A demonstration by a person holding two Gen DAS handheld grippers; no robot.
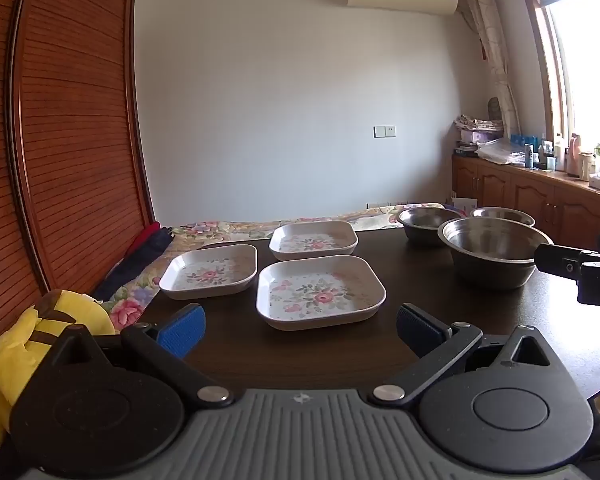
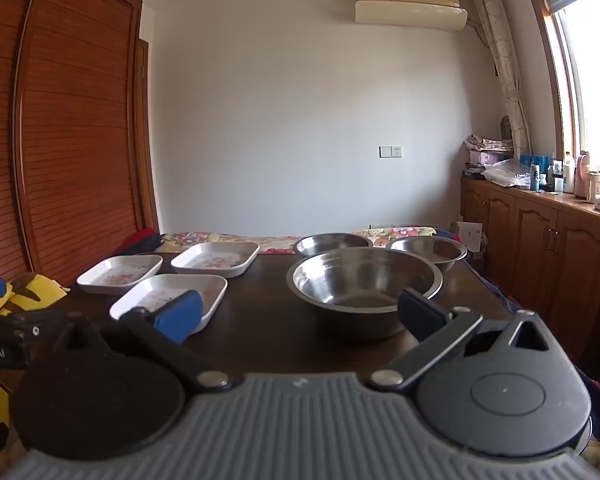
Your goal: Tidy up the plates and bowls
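Nearest the lens, the left gripper (image 1: 300, 330) hung with its blue-padded jaws spread wide and empty, over the near edge of the dark brown wooden table (image 1: 236, 352). Straight ahead of it, close, sat the nearest square white floral melamine plate (image 1: 320, 294); two matching plates (image 1: 209, 272) lay beyond that one, apart, unstacked. The right gripper (image 2: 300, 312), equally released and holding nothing, faced the largest round stainless steel bowl (image 2: 364, 284), whose rim sat between its jaws in that view. Two smaller steel bowls (image 2: 428, 252) stood behind it. Stacking seemed unstarted; each hand was nearer its own group.
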